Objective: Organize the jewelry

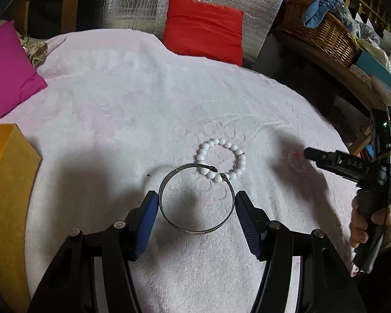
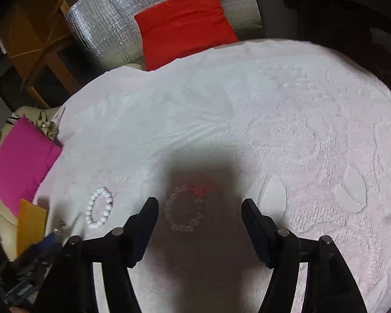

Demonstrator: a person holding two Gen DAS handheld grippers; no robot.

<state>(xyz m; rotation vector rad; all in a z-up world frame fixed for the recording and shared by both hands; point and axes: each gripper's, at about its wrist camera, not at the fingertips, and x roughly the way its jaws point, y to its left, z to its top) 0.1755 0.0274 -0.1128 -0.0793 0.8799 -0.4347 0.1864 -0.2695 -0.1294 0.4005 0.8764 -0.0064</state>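
A dark metal bangle sits between the blue pads of my left gripper, which touch its two sides. Just beyond it a white bead bracelet lies on the pale pink towel; it also shows in the right wrist view. A clear bead bracelet with a red spot lies on the towel in shadow, just ahead of my right gripper, which is open and empty above it. In the left wrist view that bracelet is blurred beside the right gripper's tip.
An orange box stands at the towel's left edge. A magenta cushion lies at the far left, a red cushion at the back against silver foil. A wicker basket sits on a shelf at the right.
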